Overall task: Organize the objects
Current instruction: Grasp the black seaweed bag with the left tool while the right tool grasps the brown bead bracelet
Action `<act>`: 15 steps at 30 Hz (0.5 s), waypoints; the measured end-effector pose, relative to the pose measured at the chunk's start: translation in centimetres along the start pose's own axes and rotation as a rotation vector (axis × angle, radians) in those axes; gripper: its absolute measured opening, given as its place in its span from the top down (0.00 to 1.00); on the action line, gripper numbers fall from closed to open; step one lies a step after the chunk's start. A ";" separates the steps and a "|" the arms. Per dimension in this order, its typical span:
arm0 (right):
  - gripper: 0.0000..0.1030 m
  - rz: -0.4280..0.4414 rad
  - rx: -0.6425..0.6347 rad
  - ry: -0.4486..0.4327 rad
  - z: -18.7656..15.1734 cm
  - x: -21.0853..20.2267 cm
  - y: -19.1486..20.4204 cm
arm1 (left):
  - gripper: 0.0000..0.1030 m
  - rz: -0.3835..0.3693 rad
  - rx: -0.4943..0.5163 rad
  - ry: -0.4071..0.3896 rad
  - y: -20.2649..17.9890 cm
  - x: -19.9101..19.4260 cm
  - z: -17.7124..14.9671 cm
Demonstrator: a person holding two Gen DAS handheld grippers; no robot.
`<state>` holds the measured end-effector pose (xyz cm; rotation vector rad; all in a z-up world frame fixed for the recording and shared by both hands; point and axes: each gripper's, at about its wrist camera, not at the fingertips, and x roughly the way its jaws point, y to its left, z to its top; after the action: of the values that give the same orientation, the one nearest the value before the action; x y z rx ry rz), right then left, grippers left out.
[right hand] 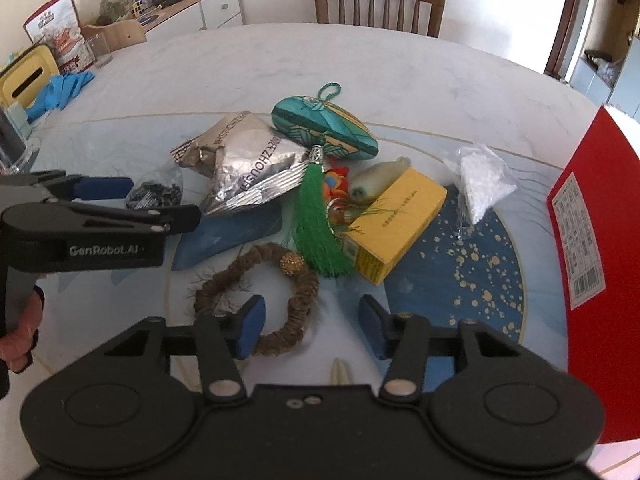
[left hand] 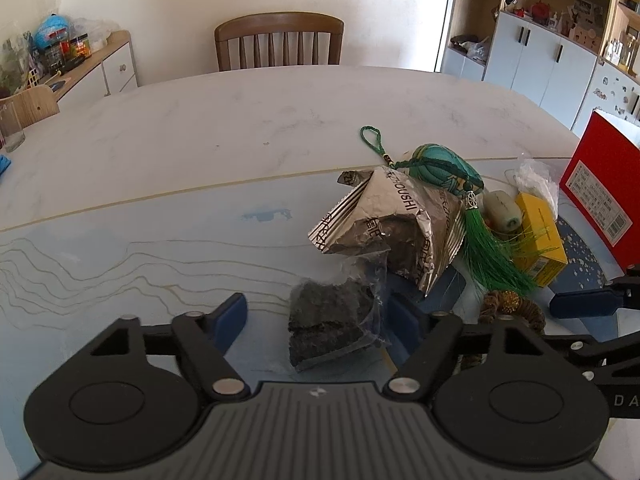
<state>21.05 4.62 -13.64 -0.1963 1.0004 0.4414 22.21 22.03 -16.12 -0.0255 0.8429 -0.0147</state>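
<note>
A pile of objects lies on the table mat. A clear bag of dark tea [left hand: 334, 322] lies between the open fingers of my left gripper [left hand: 320, 320]; it also shows in the right wrist view [right hand: 154, 194]. Behind it lie a silver foil packet [left hand: 396, 222] [right hand: 244, 164], a teal sachet with a green tassel [left hand: 444, 166] [right hand: 324, 128], a yellow box [left hand: 540, 236] [right hand: 394, 222] and a brown woven ring [right hand: 260, 300]. My right gripper [right hand: 312, 326] is open, its left finger over the ring's near edge. The left gripper [right hand: 116, 200] shows there too.
A red box [right hand: 596, 260] stands at the right edge. A clear bag of white granules [right hand: 482, 184] lies near it. A wooden chair [left hand: 280, 40] stands behind the table. A glass [right hand: 98, 50], blue gloves [right hand: 60, 90] and a yellow container [right hand: 26, 80] sit at the far left.
</note>
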 end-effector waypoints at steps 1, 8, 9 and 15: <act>0.60 -0.004 -0.003 -0.001 0.0 0.0 0.1 | 0.32 0.005 0.003 -0.002 0.0 -0.1 0.0; 0.80 -0.012 -0.028 -0.018 -0.3 -0.2 0.3 | 0.53 0.024 0.017 -0.011 -0.6 -0.5 -0.3; 0.81 -0.006 -0.025 -0.017 -0.3 -0.3 0.2 | 0.53 0.026 0.015 -0.012 -0.7 -0.6 -0.3; 0.92 0.020 0.001 -0.019 -0.3 -0.7 -0.2 | 0.56 0.059 0.026 -0.004 -1.3 -1.6 -0.6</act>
<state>20.60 4.16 -13.23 -0.1817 0.9848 0.4601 20.70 20.77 -15.30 0.0239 0.8386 0.0297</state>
